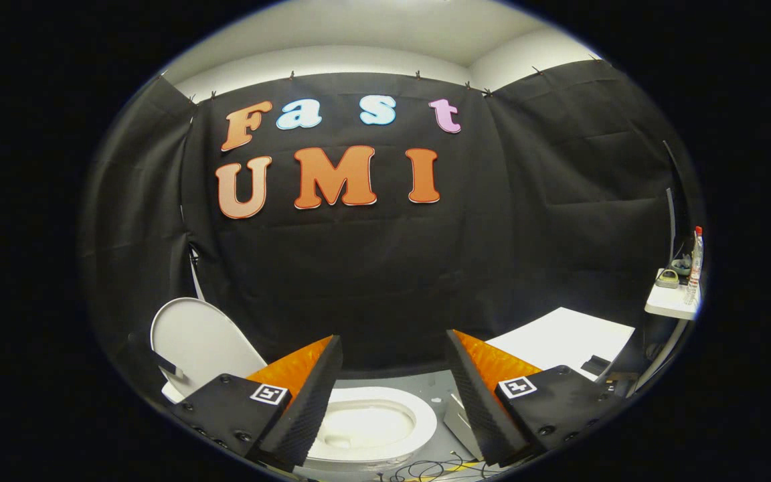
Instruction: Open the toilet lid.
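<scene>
The tongs [393,375] stood wide apart and held nothing, their dark ridged fingers [308,402] framing the open toilet bowl [375,425] just ahead and below. The toilet lid [201,341] was already raised, standing upright off to the left of the left finger, against the black cloth wall [372,268]. Nothing lay between the fingers and the bowl. Loose cables [425,468] trailed on the floor in front of the bowl. Beyond the right finger sat a white bench [569,338], and farther right a small shelf [670,304] carried a bottle [695,264].
</scene>
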